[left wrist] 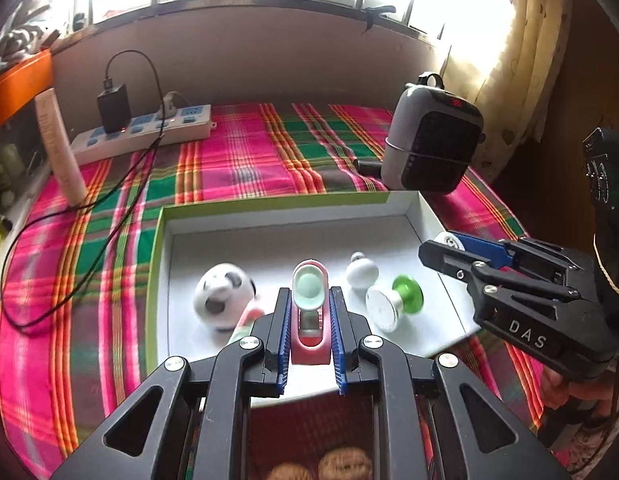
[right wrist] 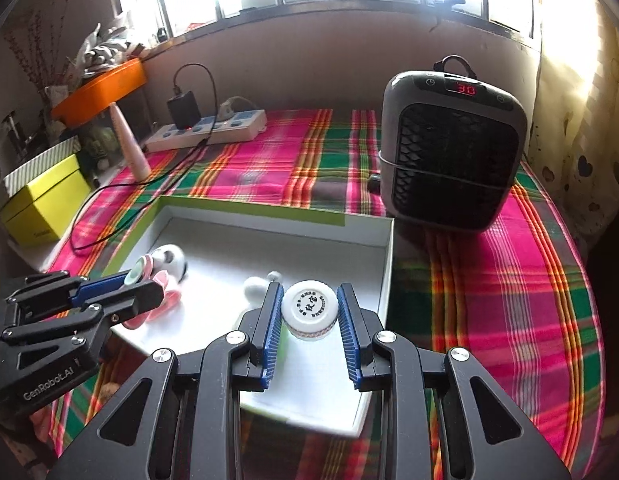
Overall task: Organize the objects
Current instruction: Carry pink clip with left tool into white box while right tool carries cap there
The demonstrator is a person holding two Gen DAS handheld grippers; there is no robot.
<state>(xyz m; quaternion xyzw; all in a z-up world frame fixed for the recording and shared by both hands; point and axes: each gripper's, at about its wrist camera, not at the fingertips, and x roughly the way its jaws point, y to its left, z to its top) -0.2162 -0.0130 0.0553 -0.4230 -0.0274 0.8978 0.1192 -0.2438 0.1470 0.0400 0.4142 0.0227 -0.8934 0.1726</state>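
Note:
My left gripper (left wrist: 309, 292) is shut on a pink holder with a mint-green cap (left wrist: 309, 312), held over the near edge of a white tray with a green rim (left wrist: 161, 240). In the tray lie a black-and-white ball toy (left wrist: 223, 298), a white knob (left wrist: 361, 272) and a green-and-white knob (left wrist: 393, 300). My right gripper (right wrist: 309, 286) is shut on a small white round jar with printed characters on its lid (right wrist: 309, 308), above the tray's (right wrist: 385, 240) right part. Each gripper shows in the other's view: the right gripper (left wrist: 441, 246) and the left gripper (right wrist: 139, 280).
A grey heater (right wrist: 449, 160) stands on the plaid cloth (right wrist: 509, 280) just behind the tray's right corner. At the back left are a power strip (left wrist: 149, 132) with a black charger and trailing cable, a pink tube (left wrist: 61, 152) and a yellow box (right wrist: 45, 200).

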